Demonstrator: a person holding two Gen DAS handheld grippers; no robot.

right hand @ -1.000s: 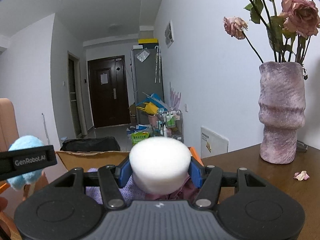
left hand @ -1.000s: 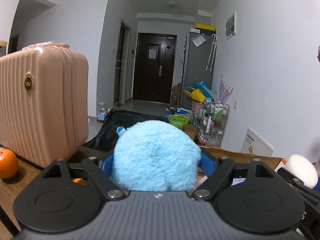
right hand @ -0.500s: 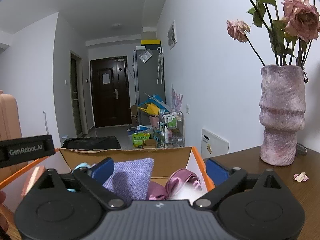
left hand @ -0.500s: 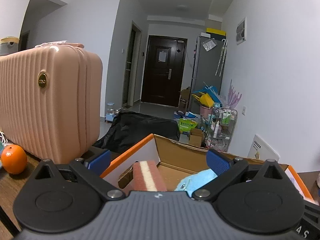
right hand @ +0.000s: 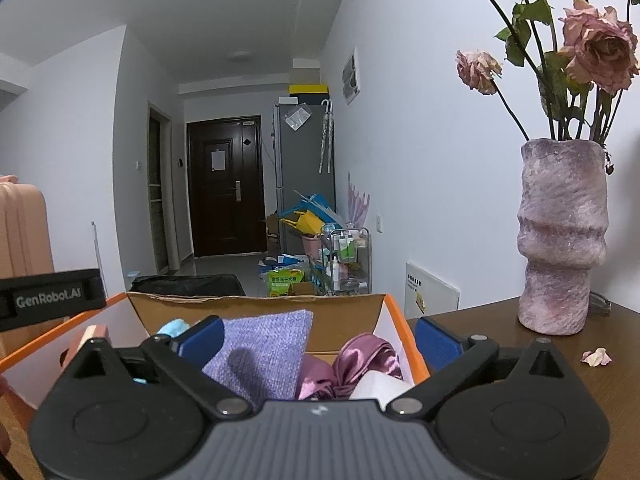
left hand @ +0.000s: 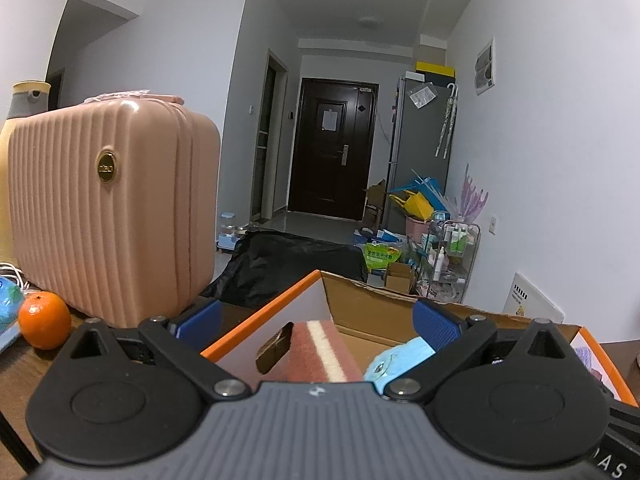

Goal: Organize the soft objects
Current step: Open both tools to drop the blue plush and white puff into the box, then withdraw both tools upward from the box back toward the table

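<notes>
Cardboard box [right hand: 256, 306] now holds both dropped pieces: fluffy blue toy [left hand: 400, 356] and white sponge [right hand: 378, 386], each let go since a second ago. Left gripper [left hand: 316, 320] spread empty; right gripper [right hand: 316, 338] jaws opening, gripping nothing

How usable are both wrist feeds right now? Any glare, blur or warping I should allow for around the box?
Left wrist: sharp, dim even light; fisheye bows the pink suitcase and walls; a soft sheen on its top, no harsh glare; the gripper body hides the cardboard box floor. Right wrist: also sharp; a shadow falls on the purple cloth; the vase leans with the distortion; dark corners.
</notes>
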